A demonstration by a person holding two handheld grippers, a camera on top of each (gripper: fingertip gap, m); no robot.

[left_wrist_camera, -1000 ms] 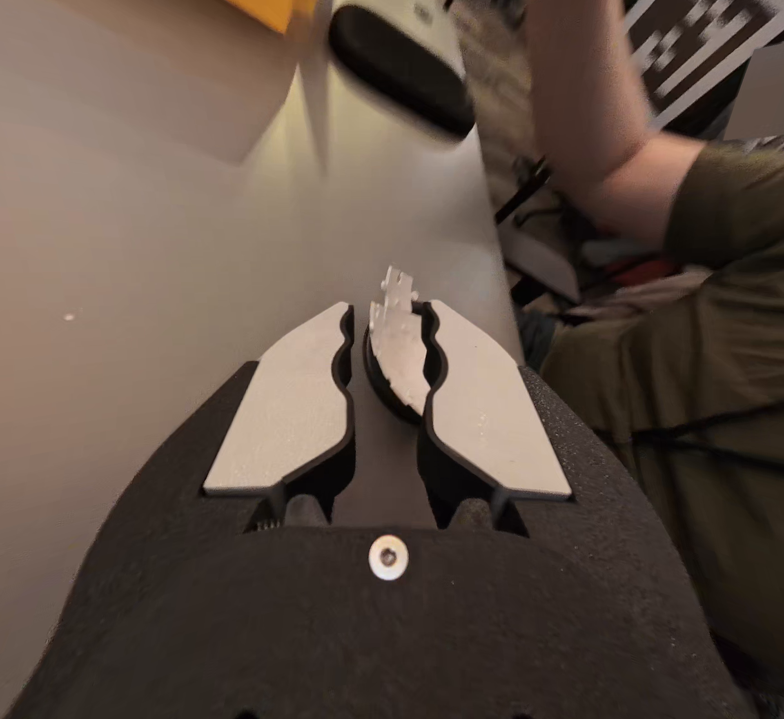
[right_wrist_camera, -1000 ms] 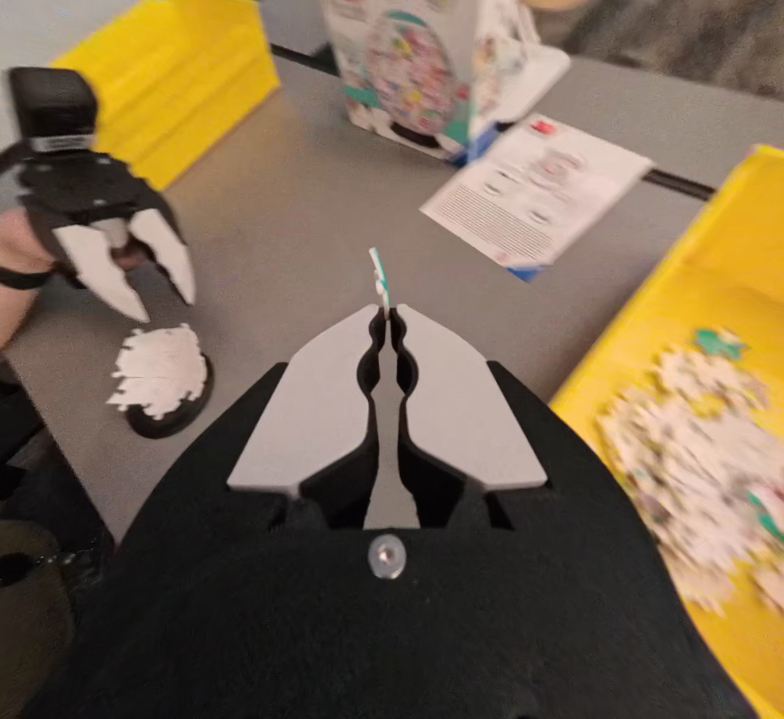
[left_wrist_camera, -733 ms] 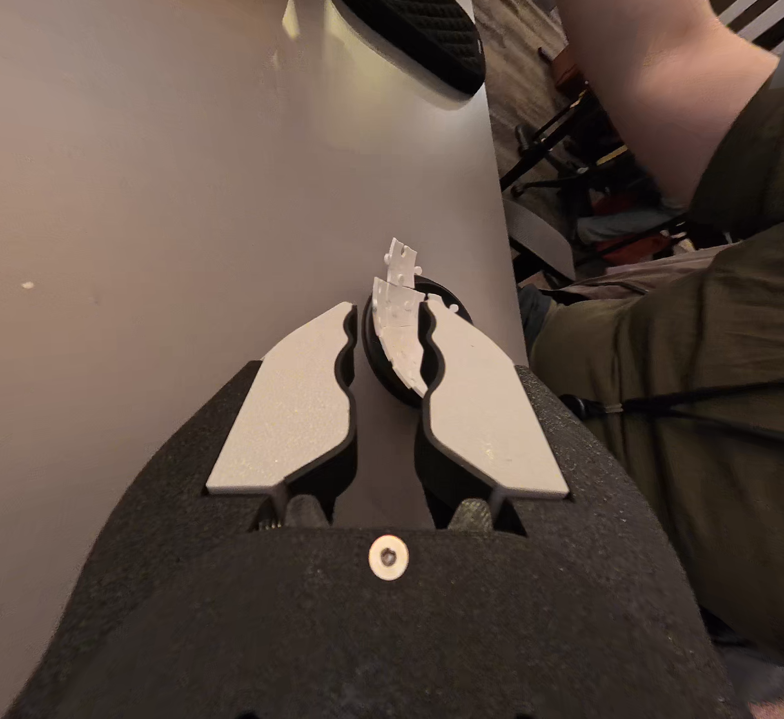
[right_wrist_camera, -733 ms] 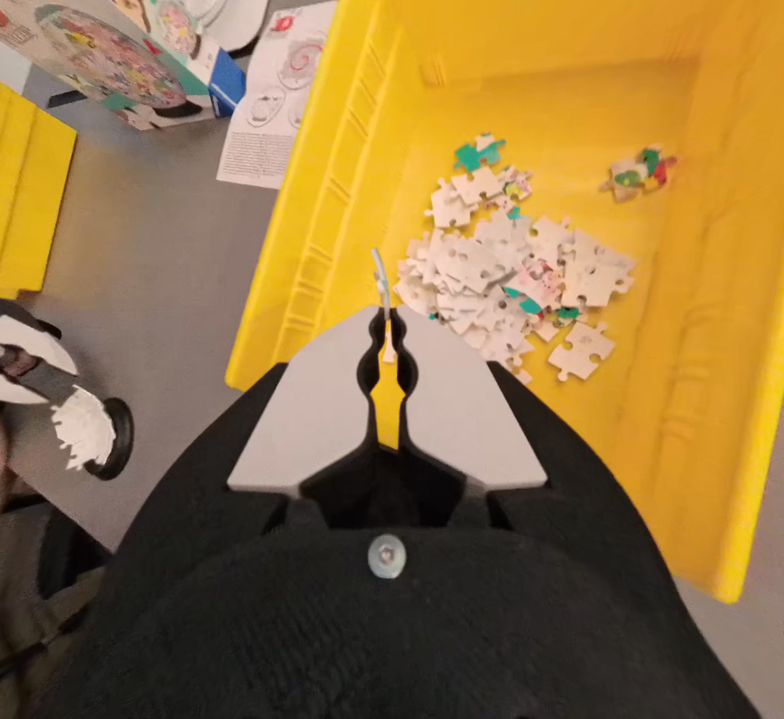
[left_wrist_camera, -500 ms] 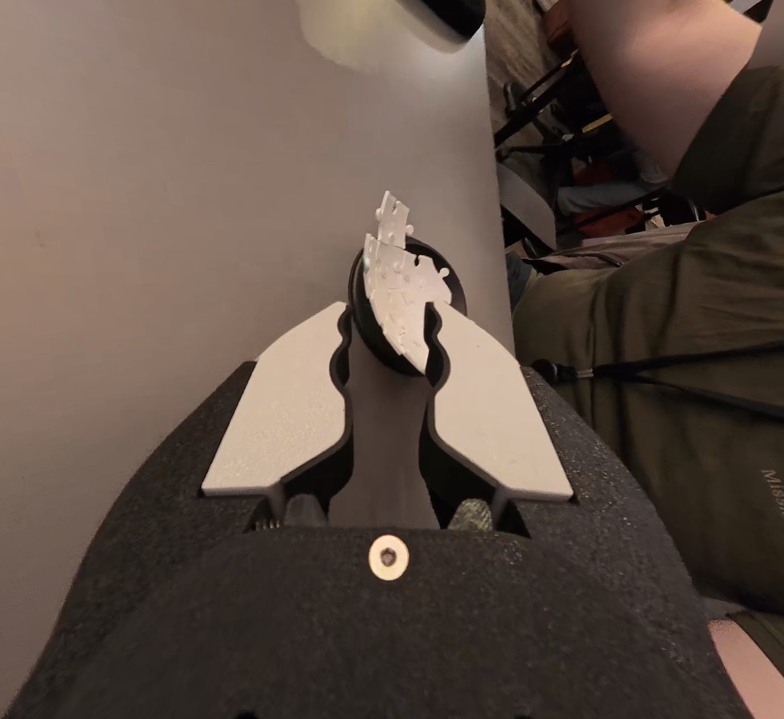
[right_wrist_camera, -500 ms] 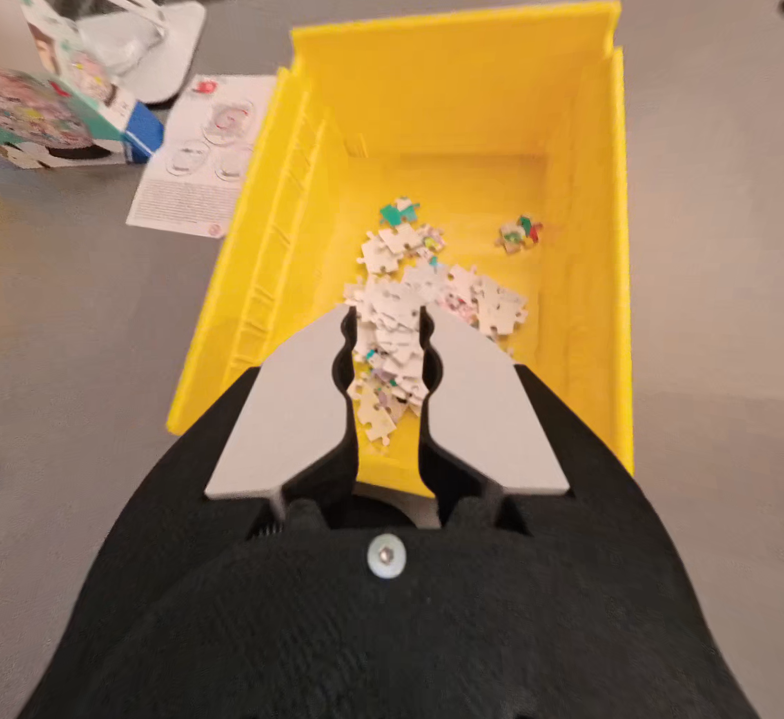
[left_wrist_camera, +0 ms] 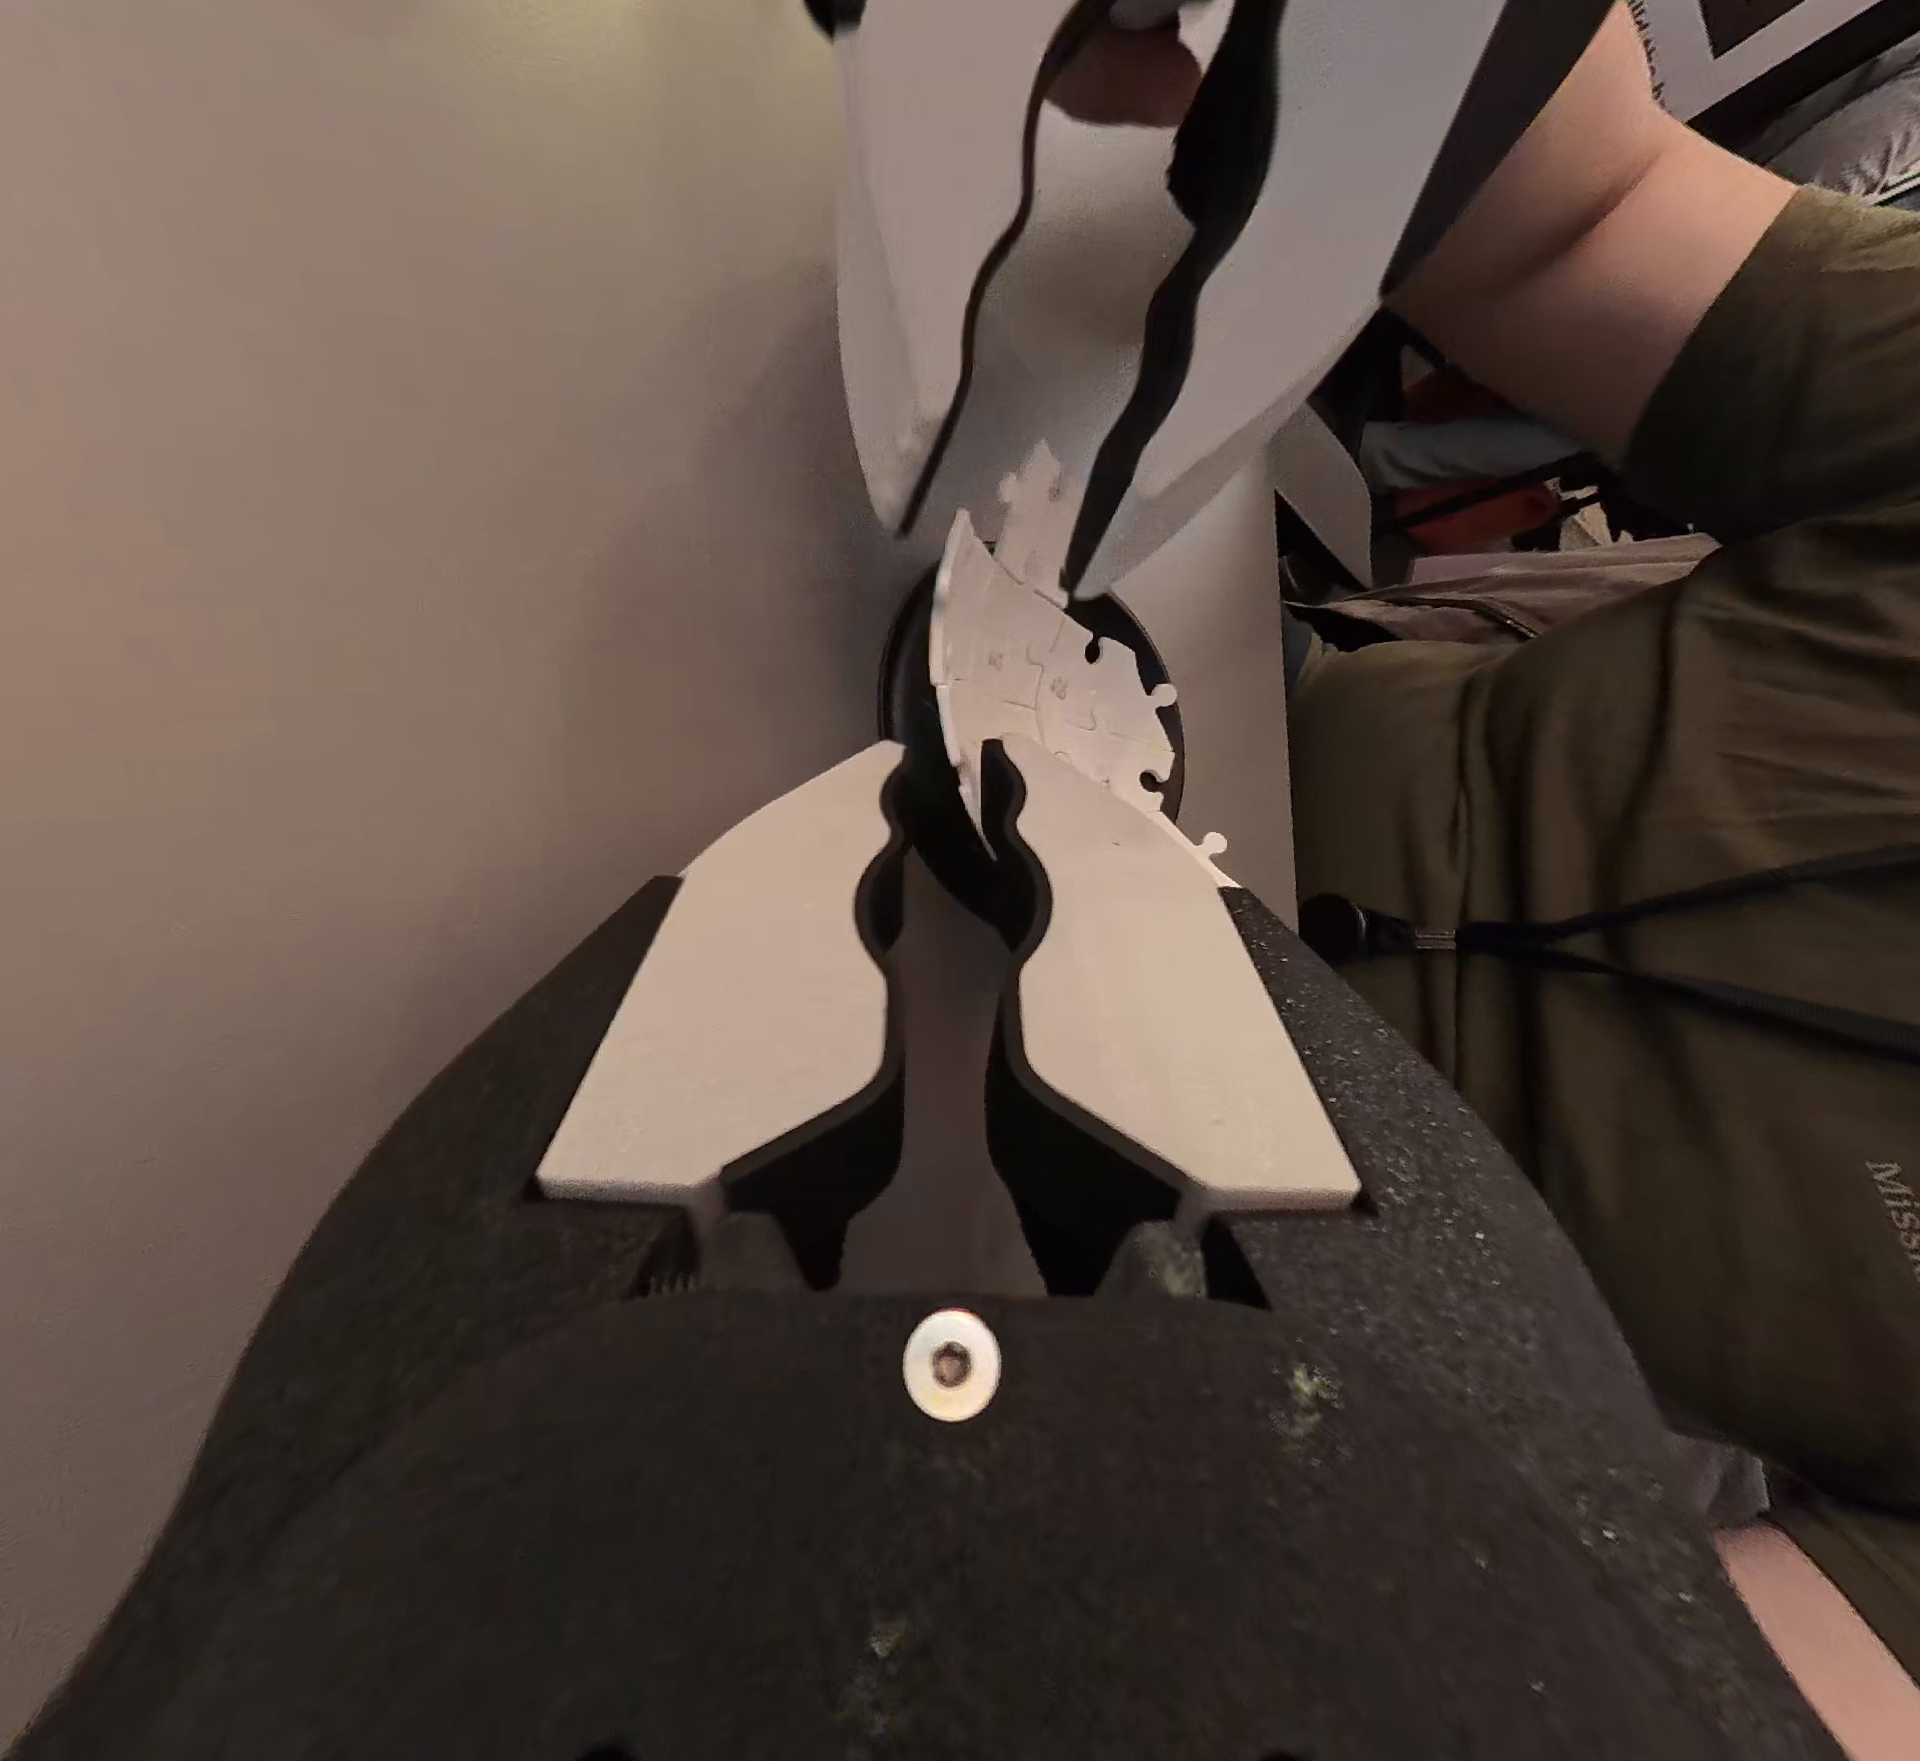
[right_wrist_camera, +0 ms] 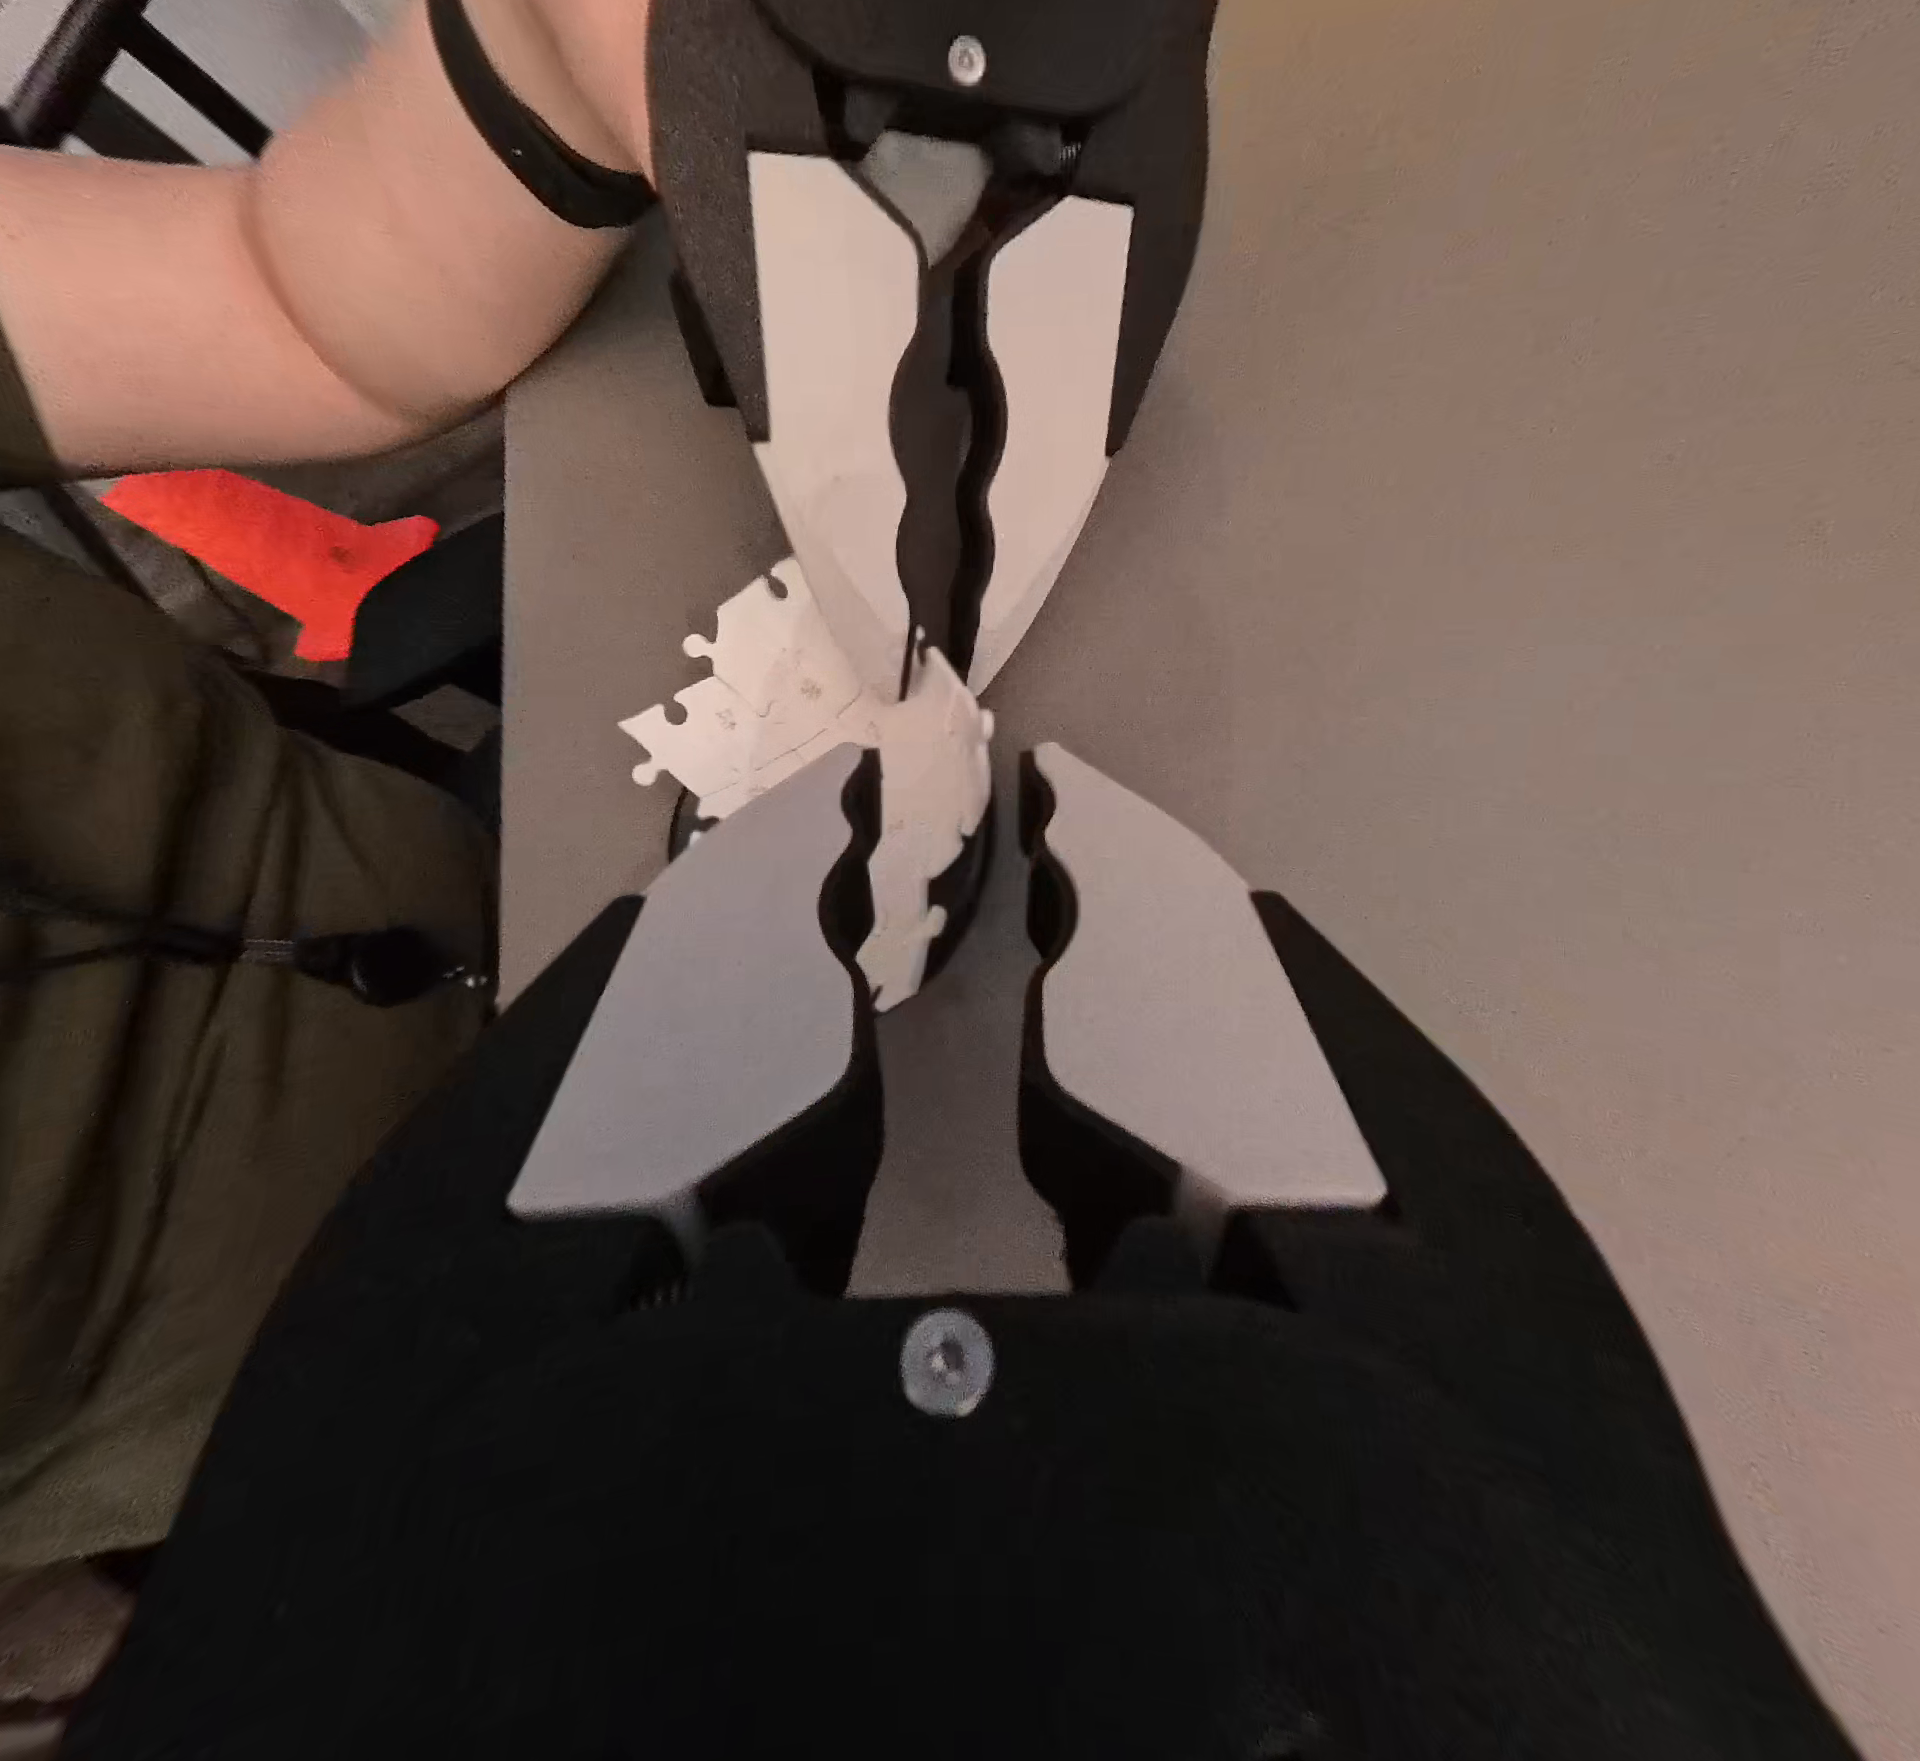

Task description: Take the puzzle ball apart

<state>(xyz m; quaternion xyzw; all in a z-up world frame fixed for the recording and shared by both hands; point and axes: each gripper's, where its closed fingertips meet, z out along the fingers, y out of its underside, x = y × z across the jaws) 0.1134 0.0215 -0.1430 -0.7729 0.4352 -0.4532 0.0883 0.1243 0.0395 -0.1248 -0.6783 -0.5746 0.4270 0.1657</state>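
What is left of the puzzle ball [left_wrist_camera: 1039, 683] is a curved shell of white joined pieces on a round black stand [left_wrist_camera: 902, 672], close to the table's edge. My left gripper [left_wrist_camera: 945, 747] is shut on the shell's near edge. My right gripper [left_wrist_camera: 992, 553] comes in from above, open, with its tips on either side of the shell's top piece. In the right wrist view the right gripper [right_wrist_camera: 951, 755] is open around a strip of the shell [right_wrist_camera: 925, 828]. There the left gripper [right_wrist_camera: 940, 672] pinches the shell from the far side, and the stand [right_wrist_camera: 966, 890] is mostly hidden.
The grey table [left_wrist_camera: 416, 568] ends just right of the stand in the left wrist view. Beyond the edge are a person's bare forearm [left_wrist_camera: 1621, 184] and olive clothing [left_wrist_camera: 1610, 880]. In the right wrist view a forearm with a black wristband [right_wrist_camera: 312, 257] is at upper left. Less than 4 cm separates the two grippers' tips.
My right gripper carried a single piece over the yellow bin, opened and dropped it, then came back open around the shell. My left gripper closed on the shell's edge.
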